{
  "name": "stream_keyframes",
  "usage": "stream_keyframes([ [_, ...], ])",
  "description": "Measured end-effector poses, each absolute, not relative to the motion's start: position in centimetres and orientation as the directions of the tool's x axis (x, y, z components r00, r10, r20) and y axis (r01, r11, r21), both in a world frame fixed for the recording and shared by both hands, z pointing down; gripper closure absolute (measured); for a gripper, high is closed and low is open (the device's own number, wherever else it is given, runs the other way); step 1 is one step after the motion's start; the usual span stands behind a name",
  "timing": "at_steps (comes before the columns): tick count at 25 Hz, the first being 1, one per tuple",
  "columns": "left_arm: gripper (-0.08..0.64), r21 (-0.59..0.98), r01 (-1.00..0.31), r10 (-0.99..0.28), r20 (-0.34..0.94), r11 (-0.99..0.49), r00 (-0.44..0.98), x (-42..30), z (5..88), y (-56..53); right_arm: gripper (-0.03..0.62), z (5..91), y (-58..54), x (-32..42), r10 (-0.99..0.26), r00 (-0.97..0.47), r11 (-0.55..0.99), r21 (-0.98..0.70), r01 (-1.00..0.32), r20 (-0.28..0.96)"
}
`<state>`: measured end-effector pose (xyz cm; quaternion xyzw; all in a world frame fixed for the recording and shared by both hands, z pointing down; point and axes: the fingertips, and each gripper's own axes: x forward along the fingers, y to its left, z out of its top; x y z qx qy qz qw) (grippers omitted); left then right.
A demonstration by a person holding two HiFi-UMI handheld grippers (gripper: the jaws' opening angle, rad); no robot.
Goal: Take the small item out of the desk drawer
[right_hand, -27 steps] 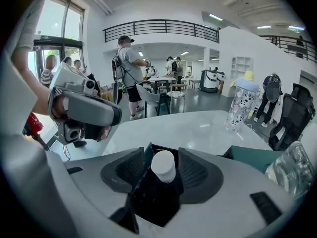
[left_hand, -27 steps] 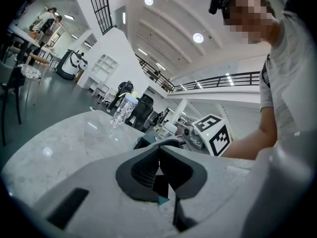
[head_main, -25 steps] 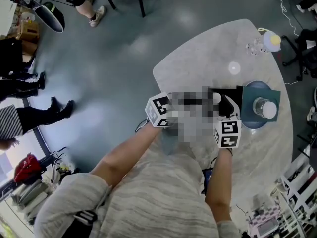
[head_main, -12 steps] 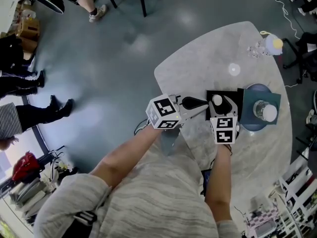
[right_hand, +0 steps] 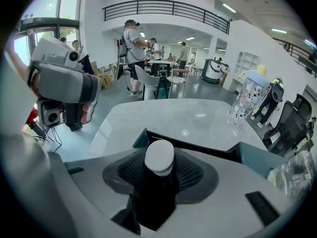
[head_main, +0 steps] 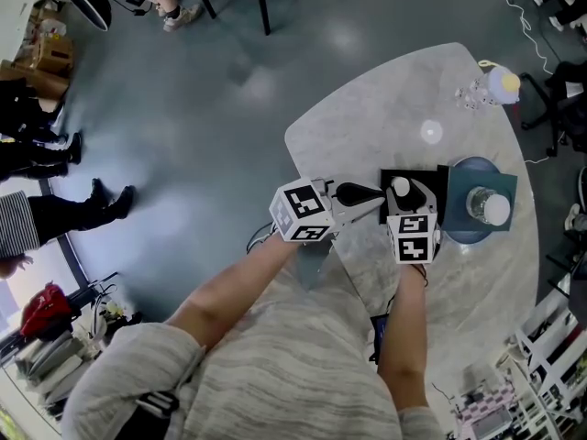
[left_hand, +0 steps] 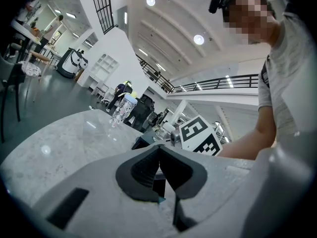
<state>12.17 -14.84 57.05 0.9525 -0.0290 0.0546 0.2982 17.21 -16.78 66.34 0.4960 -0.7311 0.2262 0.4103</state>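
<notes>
A small item with a round white cap (right_hand: 159,156) and a dark body stands between the pads of my right gripper (right_hand: 159,171). Its jaws have just been closing, and the pads now touch the cap on both sides. In the head view the white cap (head_main: 401,188) sits over the open black drawer box (head_main: 431,177) on the marble table (head_main: 385,108), with the right gripper (head_main: 402,193) pointing steeply down at it. My left gripper (head_main: 376,193) is level at the box's left edge. Its jaws meet (left_hand: 159,168), with nothing visibly between them.
A teal mat (head_main: 500,168) under a clear bottle with a white cap (head_main: 486,204) lies right of the box. A patterned cup (head_main: 486,82) stands at the table's far edge. People and chairs are on the floor at the left and top.
The right gripper has shifted slightly and tilted over the black box, with the white-capped item staying between its jaws. The left gripper has kept still.
</notes>
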Motion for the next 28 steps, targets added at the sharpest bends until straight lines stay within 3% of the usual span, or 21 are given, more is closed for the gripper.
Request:
stream_keyframes([
  [28,0.545,0.511,-0.031,0.02,0.093,-0.859,0.995,12.5,52.8,-13.4,0.425,59.1,-14.6,18.9,-0.692,-0.154,0.244,0.027,-0.969,0.705],
])
